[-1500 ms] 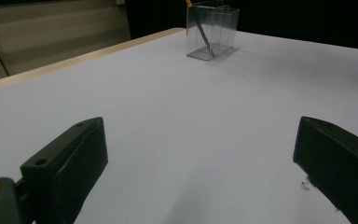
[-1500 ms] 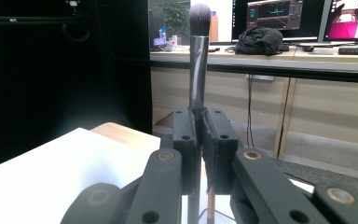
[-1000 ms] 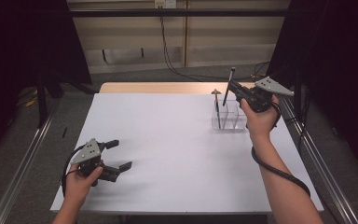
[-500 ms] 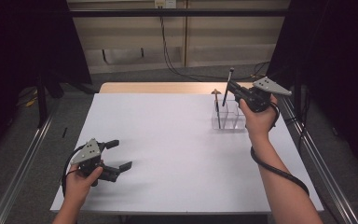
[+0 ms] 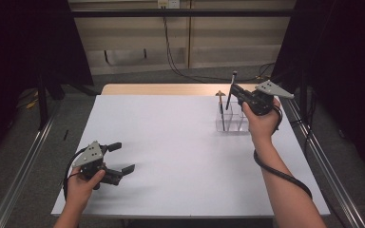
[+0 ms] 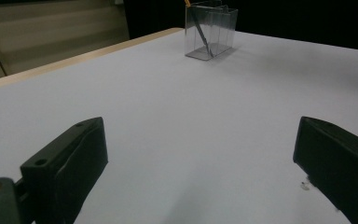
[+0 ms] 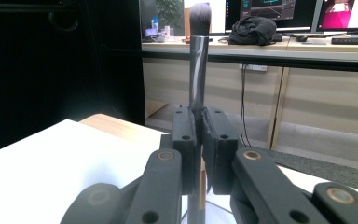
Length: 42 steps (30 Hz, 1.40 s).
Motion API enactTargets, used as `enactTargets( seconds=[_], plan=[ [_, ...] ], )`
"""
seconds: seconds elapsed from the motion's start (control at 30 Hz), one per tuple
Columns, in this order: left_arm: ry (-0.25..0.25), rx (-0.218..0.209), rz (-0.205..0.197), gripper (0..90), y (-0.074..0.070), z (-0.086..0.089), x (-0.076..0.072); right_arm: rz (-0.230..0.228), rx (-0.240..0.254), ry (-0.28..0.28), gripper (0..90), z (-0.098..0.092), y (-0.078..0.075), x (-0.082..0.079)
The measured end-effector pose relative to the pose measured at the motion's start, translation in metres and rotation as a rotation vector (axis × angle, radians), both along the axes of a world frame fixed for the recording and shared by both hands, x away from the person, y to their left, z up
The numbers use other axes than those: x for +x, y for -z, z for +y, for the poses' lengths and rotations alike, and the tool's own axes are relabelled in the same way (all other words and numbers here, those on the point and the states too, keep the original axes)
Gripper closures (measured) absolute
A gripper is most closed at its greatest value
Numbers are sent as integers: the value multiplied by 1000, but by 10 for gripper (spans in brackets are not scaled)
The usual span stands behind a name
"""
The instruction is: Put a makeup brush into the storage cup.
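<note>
Compared with the earlier high views, little is changing. The right gripper (image 5: 237, 93) is still hovering above the clear holder (image 5: 233, 119) at the far right of the table (image 5: 171, 142), perhaps a shade nearer the holder's top. The left gripper (image 5: 123, 157) is staying where it was, near the front-left corner.

The right gripper is clamping a dark-handled brush (image 7: 197, 60), its jaws pressed together on the handle. In the right gripper view the brush is standing upright, bristles on top, with the lower handle running down between the jaws. From the high view the brush (image 5: 231, 90) is leaning slightly, its lower end over the holder.

The left gripper is resting low over the table with jaws wide apart and nothing between them; the left gripper view is showing bare white surface between the two pads.

Inside the holder, another thin dark tool (image 5: 222, 114) with an orange-tan top is already standing.

Edges: the holder is sitting near the table's right edge and close to the far wooden strip (image 5: 171, 89). Open room is lying across the whole middle and left of the table, between the two grippers, which are well apart.
</note>
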<state>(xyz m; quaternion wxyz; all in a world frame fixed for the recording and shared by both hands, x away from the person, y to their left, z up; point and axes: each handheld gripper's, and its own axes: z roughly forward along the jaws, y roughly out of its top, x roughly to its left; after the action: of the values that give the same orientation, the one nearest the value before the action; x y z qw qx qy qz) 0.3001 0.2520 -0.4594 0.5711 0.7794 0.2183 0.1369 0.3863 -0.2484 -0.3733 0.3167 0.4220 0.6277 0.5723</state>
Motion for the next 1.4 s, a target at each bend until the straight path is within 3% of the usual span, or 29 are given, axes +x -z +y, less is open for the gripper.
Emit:
enactTargets(
  seconds=[1.4],
  plan=[
    [-2,-6,2,28,0,1,0,31,5,-23,850,7,16,3]
  ],
)
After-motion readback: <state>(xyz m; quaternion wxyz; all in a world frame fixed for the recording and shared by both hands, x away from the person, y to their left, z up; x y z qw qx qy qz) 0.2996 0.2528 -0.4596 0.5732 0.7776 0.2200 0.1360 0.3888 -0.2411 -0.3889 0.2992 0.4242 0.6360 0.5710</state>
